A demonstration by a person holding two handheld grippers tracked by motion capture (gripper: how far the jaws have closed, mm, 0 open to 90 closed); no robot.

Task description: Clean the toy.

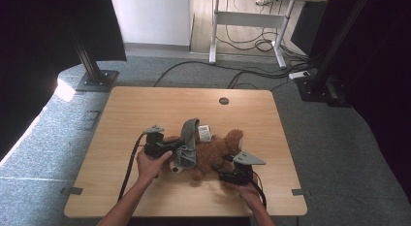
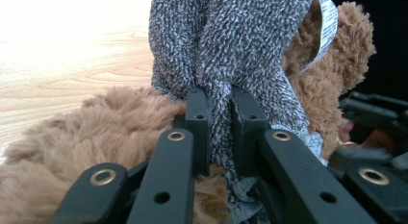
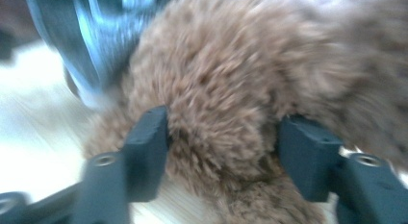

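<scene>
My left hand-held gripper [image 2: 215, 137] pinches the grey cloth [image 2: 226, 56] tight to pull it over the teddy bear [image 1: 213, 151], mid-worktop [image 1: 145, 109]. My right hand-held gripper [image 3: 221, 152] straddles a brown limb, jaws wide, steadying it.

Brown plush teddy bear [image 1: 213, 151] lying on the wooden table, grey fuzzy cloth [image 1: 188, 141] draped across it.

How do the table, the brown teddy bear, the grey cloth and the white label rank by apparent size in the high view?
1. Table
2. Brown teddy bear
3. Grey cloth, held in the shut left gripper
4. White label
</scene>
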